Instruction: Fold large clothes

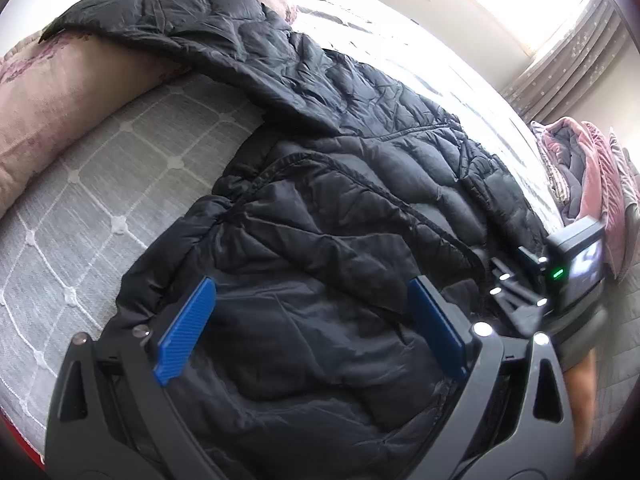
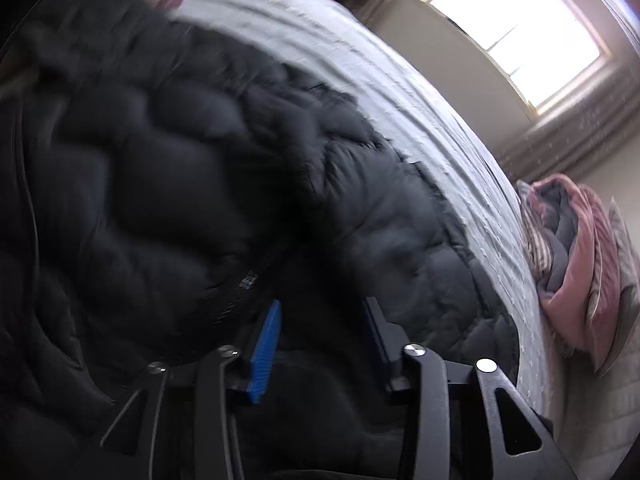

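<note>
**Both jaws parted over the black puffer jacket**

Jaws on the left gripper (image 1: 312,316) stand wide apart, blue pads (image 1: 186,332) hovering over the dark quilted fabric with nothing pinched between them. Those of the right gripper (image 2: 322,332) are parted too, less widely, and its pads clamp nothing, though the view is blurred and the cloth lies close under them.

The black puffer jacket (image 1: 320,184) lies spread on the grey quilted mattress (image 1: 100,208), one part folded over the body near the left gripper, another part running up toward a pink floral pillow (image 1: 60,92) and resting on its edge. In the left wrist view the right gripper shows at the jacket's right edge. A heap of pink and grey bedding (image 2: 568,248) sits beyond the mattress's far side, below a bright window (image 2: 516,28).
</note>
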Motion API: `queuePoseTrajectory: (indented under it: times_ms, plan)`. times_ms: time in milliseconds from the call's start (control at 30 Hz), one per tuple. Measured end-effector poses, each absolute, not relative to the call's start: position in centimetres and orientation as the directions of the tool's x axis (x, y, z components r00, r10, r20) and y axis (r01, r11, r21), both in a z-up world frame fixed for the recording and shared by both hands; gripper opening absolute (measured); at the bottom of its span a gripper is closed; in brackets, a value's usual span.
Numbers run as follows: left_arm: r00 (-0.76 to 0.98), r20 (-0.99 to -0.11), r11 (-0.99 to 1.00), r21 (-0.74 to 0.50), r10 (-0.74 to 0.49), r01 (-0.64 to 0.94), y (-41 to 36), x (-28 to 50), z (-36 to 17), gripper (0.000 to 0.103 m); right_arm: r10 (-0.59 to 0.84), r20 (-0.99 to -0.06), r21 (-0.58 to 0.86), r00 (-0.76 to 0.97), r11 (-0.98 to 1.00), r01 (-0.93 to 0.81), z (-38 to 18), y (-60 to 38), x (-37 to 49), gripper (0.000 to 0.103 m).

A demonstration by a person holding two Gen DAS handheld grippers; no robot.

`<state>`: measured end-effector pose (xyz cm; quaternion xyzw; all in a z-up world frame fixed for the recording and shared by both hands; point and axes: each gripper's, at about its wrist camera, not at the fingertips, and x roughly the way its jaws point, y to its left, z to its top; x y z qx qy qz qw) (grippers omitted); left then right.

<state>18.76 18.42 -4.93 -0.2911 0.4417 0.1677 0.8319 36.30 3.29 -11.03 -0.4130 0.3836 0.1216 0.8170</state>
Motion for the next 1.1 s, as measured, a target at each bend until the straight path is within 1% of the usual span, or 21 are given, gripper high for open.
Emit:
queuePoseTrajectory:
  times_ms: [33,67,100,133,167,367,500,567,633,700,767,900,1033,1100]
  plan:
    - [0.556,-0.831,0.774,-0.34,0.019,-0.534,18.5,18.7,-4.9,0.097,-0.123,-0.714,-0.594,0.689,0.627,-0.504,-11.0,3.1,36.1,0.054]
    - [0.559,-0.829,0.774,-0.343,0.017,-0.533,18.5,18.6,-4.8,0.097,-0.118,-0.72,-0.581,0.684,0.641,-0.502,-10.6,2.7,36.1,0.058]
    - [0.56,-0.828,0.773,-0.345,0.016,-0.532,18.5,18.6,-4.8,0.097,-0.11,-0.729,-0.565,0.676,0.653,-0.503,-10.2,2.5,36.2,0.065]
    - [0.562,-0.827,0.772,-0.349,0.013,-0.532,18.6,18.6,-4.7,0.097,-0.093,-0.745,-0.534,0.661,0.676,-0.507,-9.7,2.1,36.2,0.069]
    - [0.564,-0.826,0.77,-0.354,0.009,-0.531,18.6,18.6,-4.7,0.097,-0.077,-0.755,-0.51,0.651,0.694,-0.509,-9.1,1.7,36.2,0.07]
    - [0.57,-0.822,0.758,-0.376,-0.006,-0.533,18.8,18.3,-4.6,0.097,0.074,-0.794,-0.325,0.603,0.787,-0.525,-5.5,0.3,35.3,0.072]
    - [0.571,-0.821,0.754,-0.382,-0.011,-0.534,19.0,18.3,-4.6,0.097,0.164,-0.801,-0.237,0.576,0.796,-0.556,-4.4,1.2,34.1,0.072]
    - [0.572,-0.82,0.751,-0.386,-0.012,-0.537,19.1,18.2,-4.6,0.097,0.193,-0.799,-0.214,0.569,0.794,-0.57,-4.2,2.0,34.0,0.073]
    - [0.573,-0.819,0.747,-0.388,-0.012,-0.539,19.2,18.1,-4.6,0.097,0.21,-0.799,-0.2,0.564,0.791,-0.578,-4.3,2.6,33.4,0.075]
    - [0.572,-0.82,0.743,-0.389,-0.01,-0.544,19.3,18.0,-4.6,0.097,0.201,-0.796,-0.217,0.571,0.786,-0.579,-4.7,3.4,33.4,0.077]
    - [0.57,-0.821,0.741,-0.391,-0.014,-0.546,19.4,18.1,-4.7,0.097,0.192,-0.798,-0.231,0.571,0.777,-0.585,-5.3,4.0,33.3,0.077]
    - [0.565,-0.825,0.742,-0.389,-0.017,-0.546,19.4,18.1,-4.8,0.097,0.216,-0.804,-0.202,0.554,0.778,-0.595,-5.8,4.0,33.1,0.077]
    - [0.568,-0.823,0.73,-0.404,-0.026,-0.552,19.9,17.9,-4.8,0.097,0.314,-0.772,-0.084,0.552,0.812,-0.578,-3.9,2.2,33.3,0.077]
    - [0.567,-0.823,0.721,-0.408,-0.025,-0.561,20.2,17.8,-4.8,0.097,0.379,-0.737,0.015,0.56,0.837,-0.547,-2.5,0.4,33.7,0.078]
